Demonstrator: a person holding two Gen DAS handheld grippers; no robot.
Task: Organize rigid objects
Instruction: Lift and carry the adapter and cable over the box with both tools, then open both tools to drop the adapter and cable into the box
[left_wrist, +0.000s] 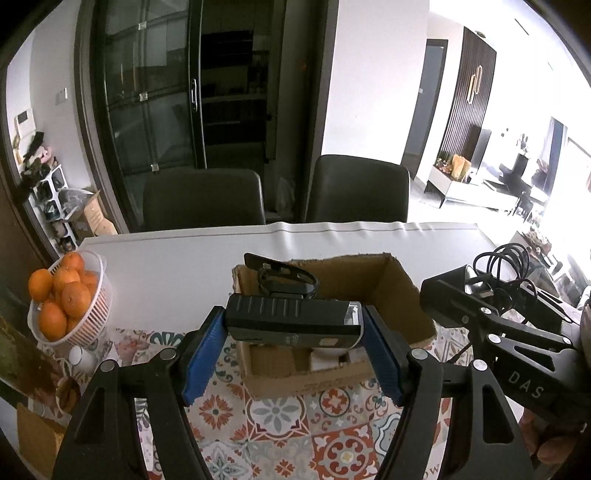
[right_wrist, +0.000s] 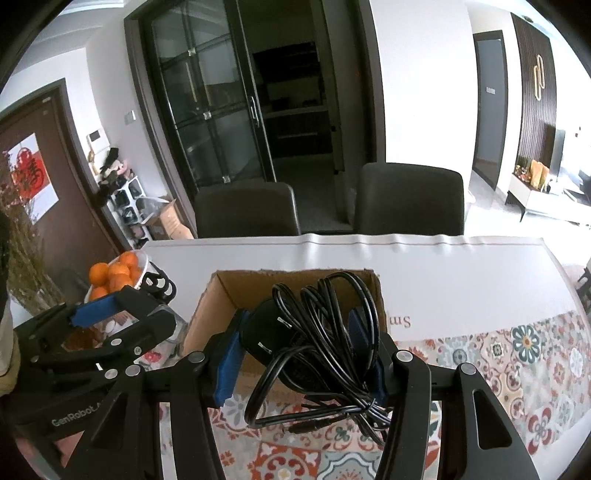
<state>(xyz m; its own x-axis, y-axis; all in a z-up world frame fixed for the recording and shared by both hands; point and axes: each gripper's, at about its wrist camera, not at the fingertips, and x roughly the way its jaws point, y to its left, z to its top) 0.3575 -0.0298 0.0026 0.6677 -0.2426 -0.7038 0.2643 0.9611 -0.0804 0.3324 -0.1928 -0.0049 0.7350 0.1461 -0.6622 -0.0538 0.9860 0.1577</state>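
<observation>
Counter (left_wrist: 177, 258): white, patterned tile mat nearer; two dark chairs behind.
Left tongs (left_wrist: 293, 325): clamped on black bike light (left_wrist: 291, 323), above cardboard box (left_wrist: 402, 291).
Right tongs (right_wrist: 295, 343): gripping black adapter (right_wrist: 266, 336) with coiled cable, over box.

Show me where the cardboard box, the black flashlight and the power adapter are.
cardboard box (left_wrist: 400, 291): left wrist view, inner right wall.
black flashlight (left_wrist: 288, 319): left wrist view, ribbed body.
power adapter (right_wrist: 264, 330): right wrist view, plug body.

One cardboard box (left_wrist: 397, 291) stands on the desk (left_wrist: 177, 266). One black bike light (left_wrist: 291, 321) and one power adapter with its coiled cable (right_wrist: 321, 339) are held above it. One white basket (left_wrist: 92, 325) holds several oranges (left_wrist: 74, 299). Two dark chairs (left_wrist: 203, 199) stand behind.
</observation>
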